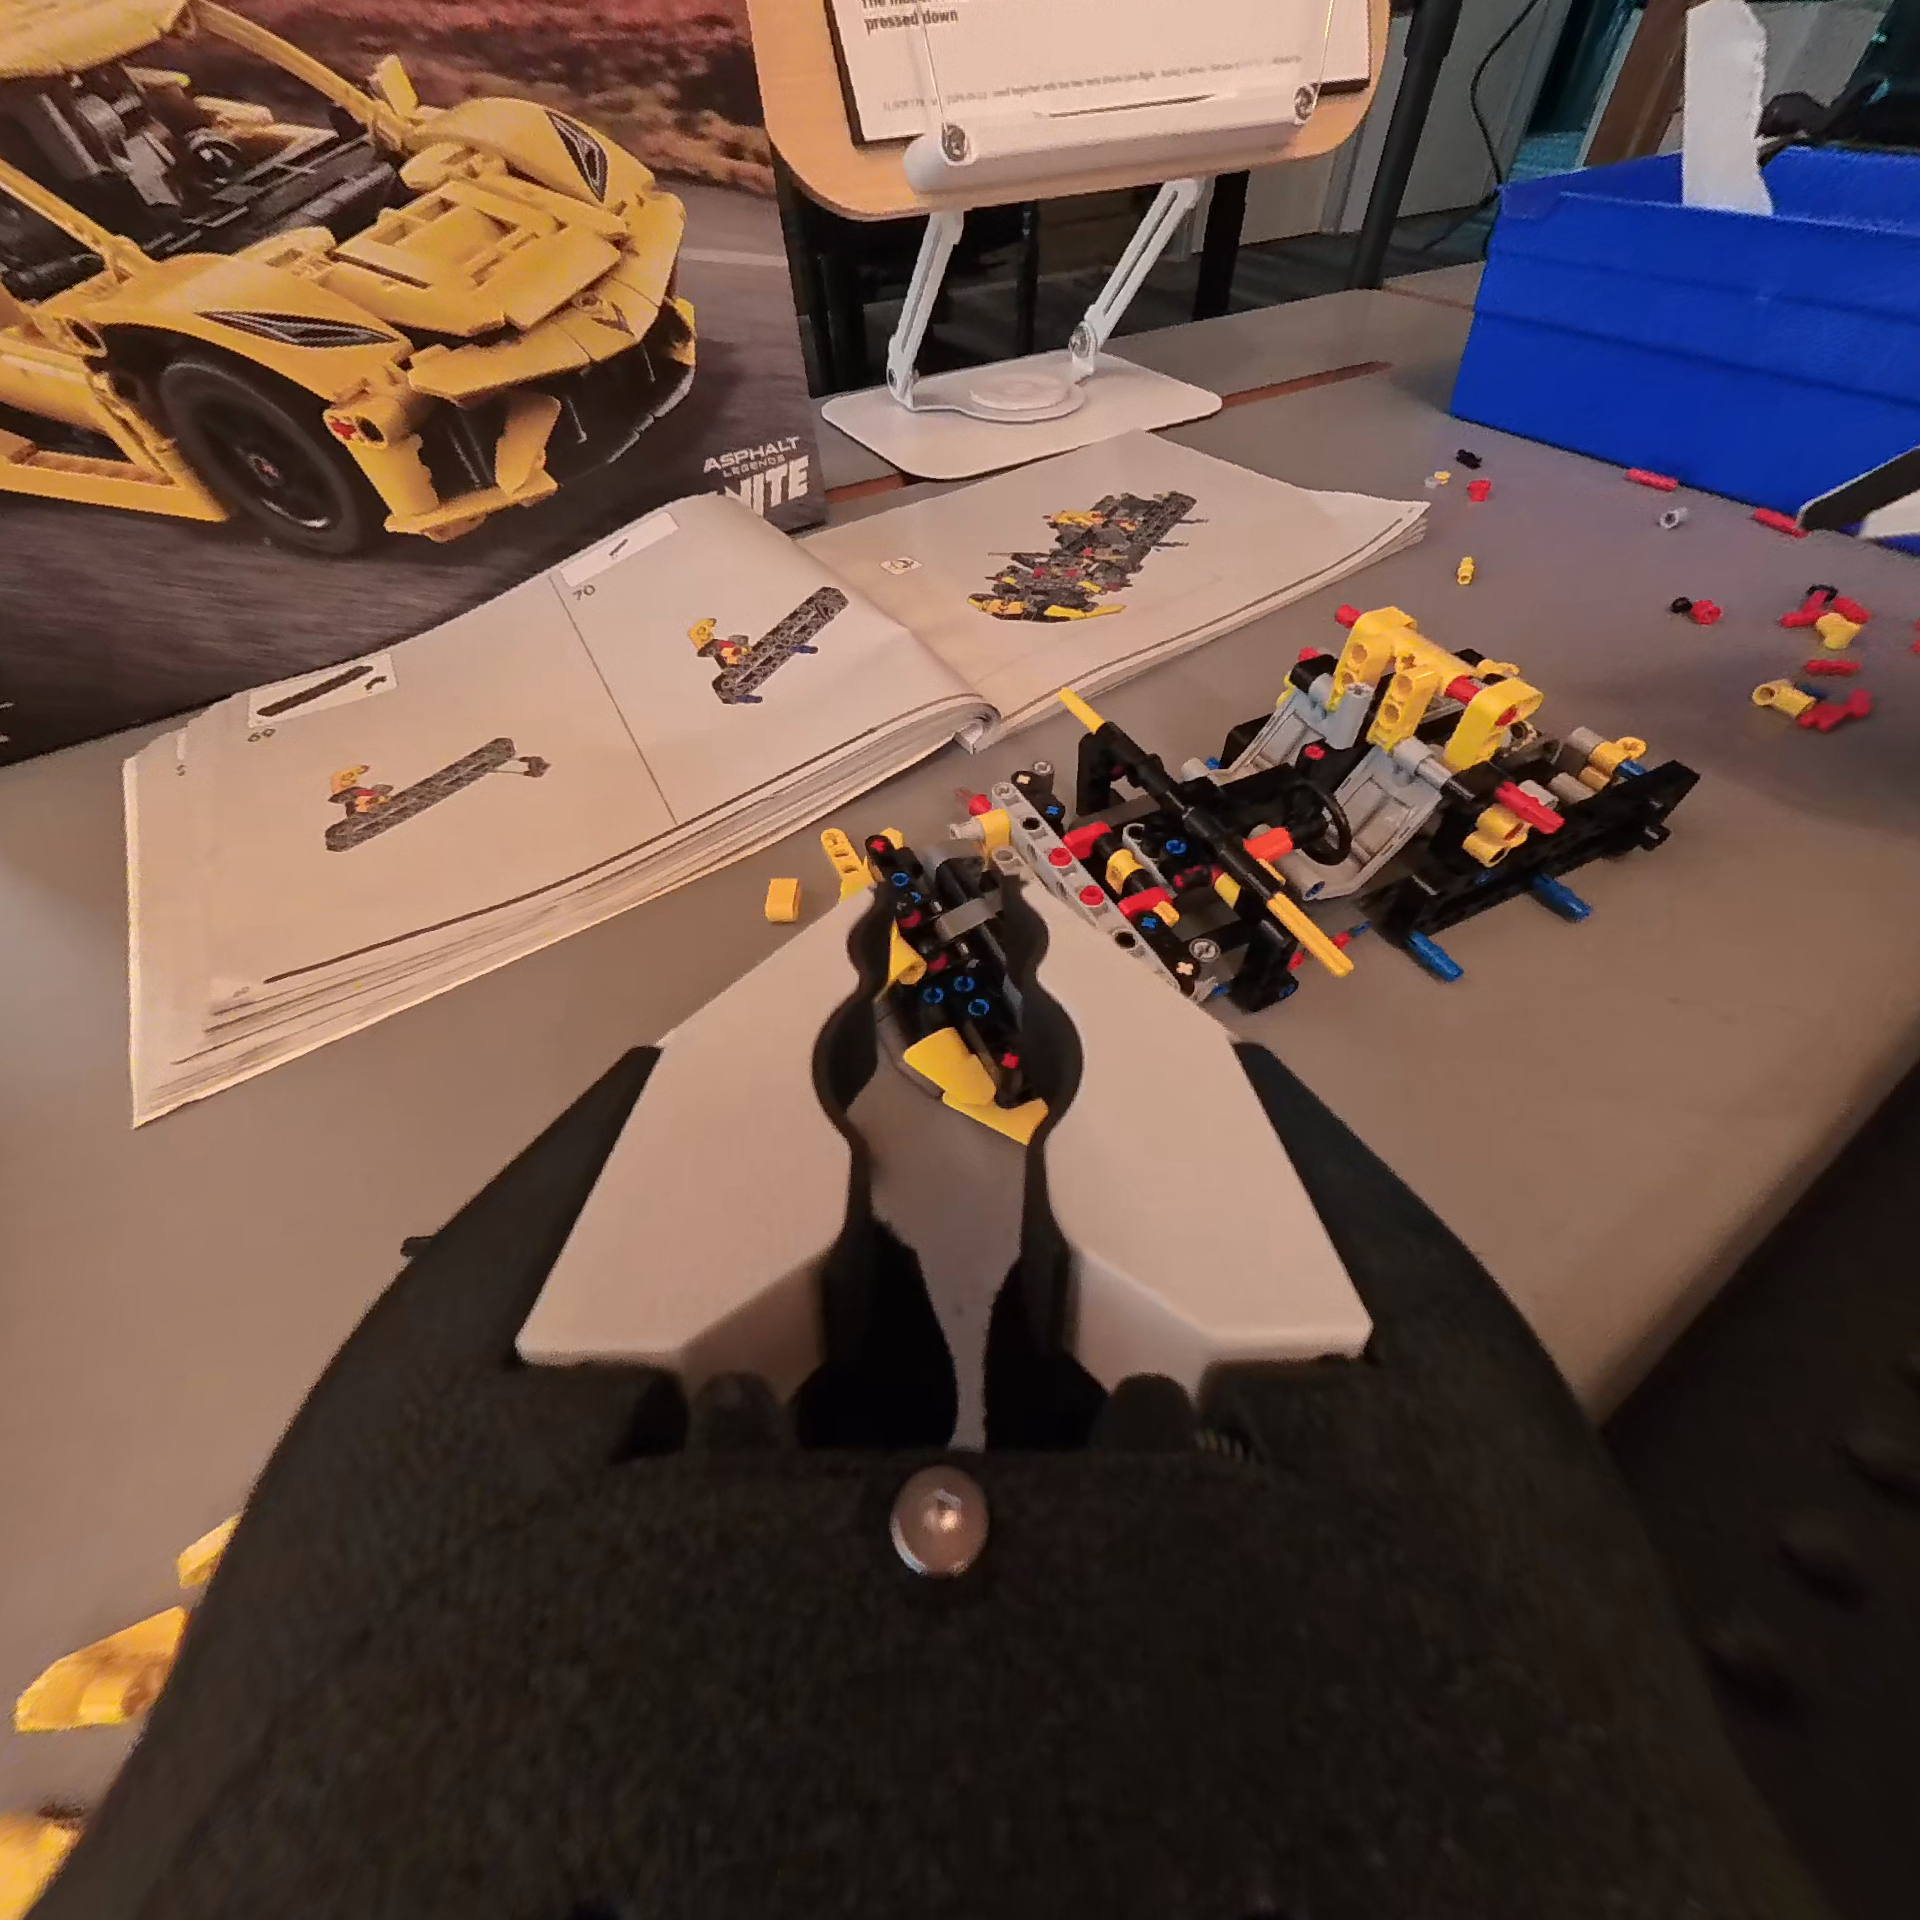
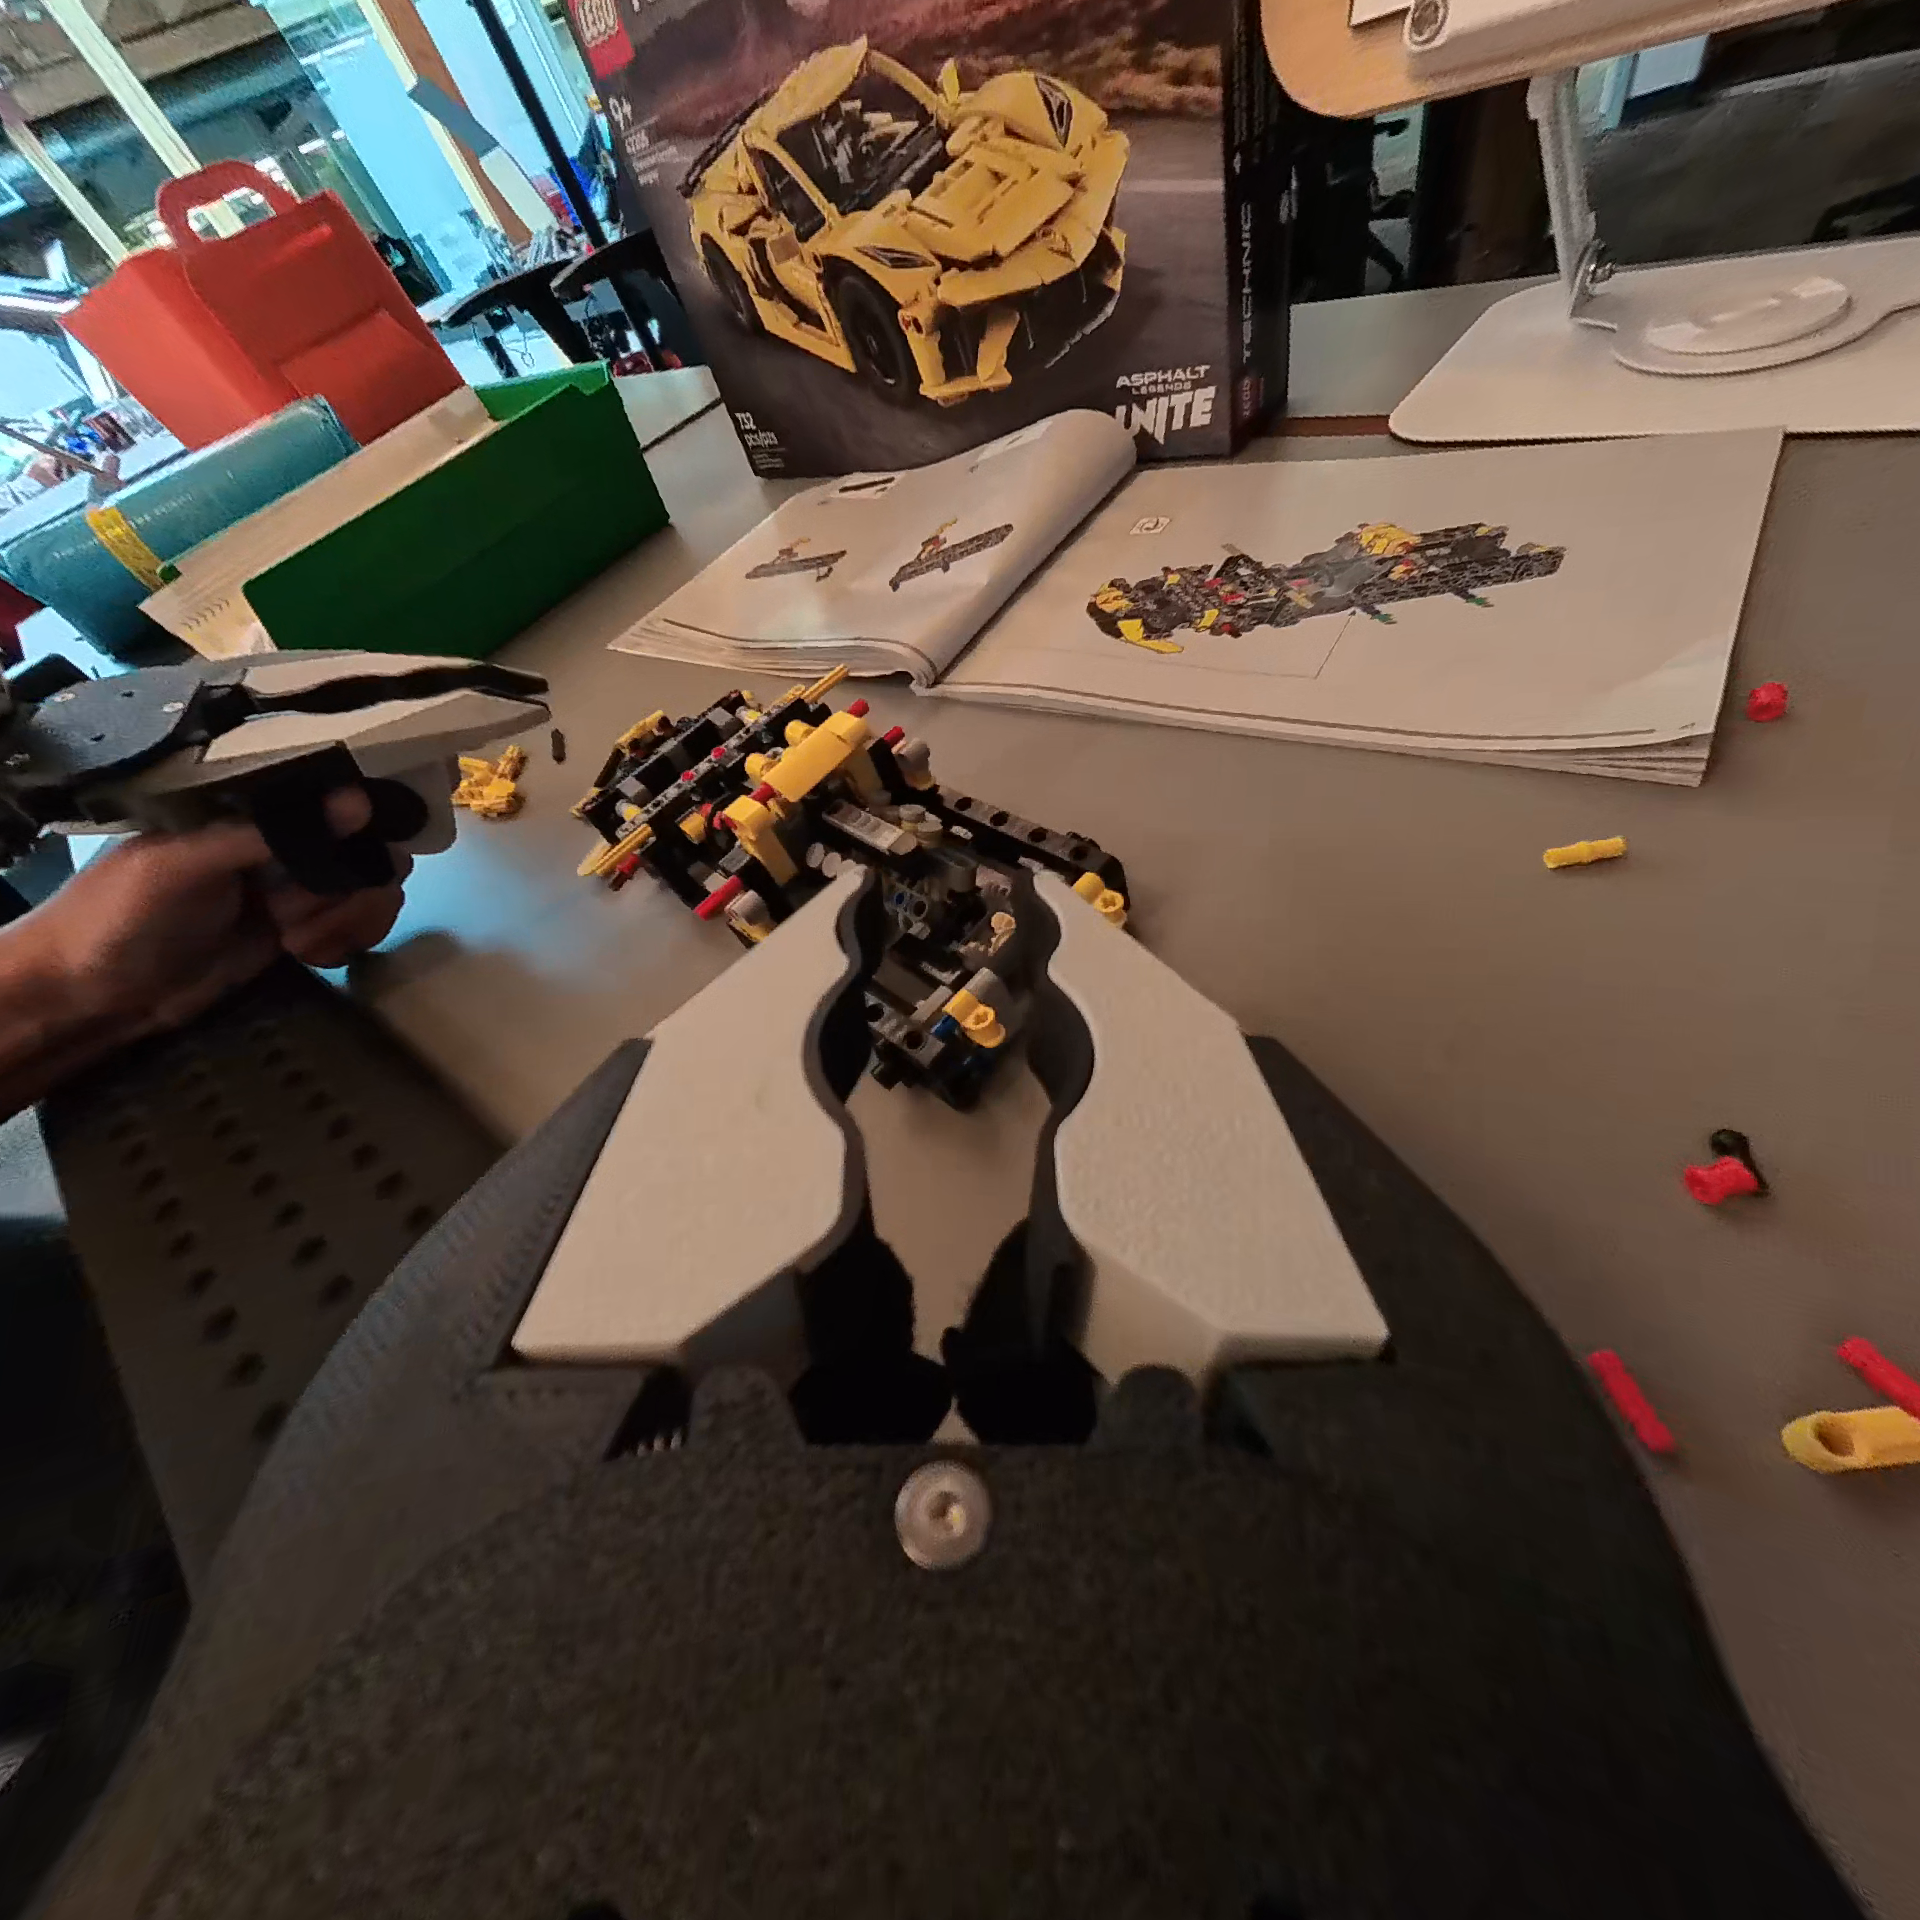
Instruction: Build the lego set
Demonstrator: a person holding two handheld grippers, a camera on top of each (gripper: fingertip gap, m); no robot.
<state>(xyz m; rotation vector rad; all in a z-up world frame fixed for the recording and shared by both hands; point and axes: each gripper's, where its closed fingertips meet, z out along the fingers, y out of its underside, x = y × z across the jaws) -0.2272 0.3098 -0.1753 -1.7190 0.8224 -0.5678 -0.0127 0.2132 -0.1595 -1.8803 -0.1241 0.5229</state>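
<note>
We see the left gripper (image 1: 951, 914) with its jaws set narrowly around the front end of the lego chassis (image 1: 1340, 821), black and yellow pieces lying between them; whether they actually pinch it we cannot tell. The chassis lies on the grey surface (image 1: 520, 1143), just before the open instruction booklet (image 1: 623, 748). Further right, the right gripper (image 2: 951, 904) has its jaws narrowly parted around the chassis's rear end (image 2: 935, 997), apparently holding it. Loose red and yellow pins (image 2: 1725, 1179) lie scattered to the right.
</note>
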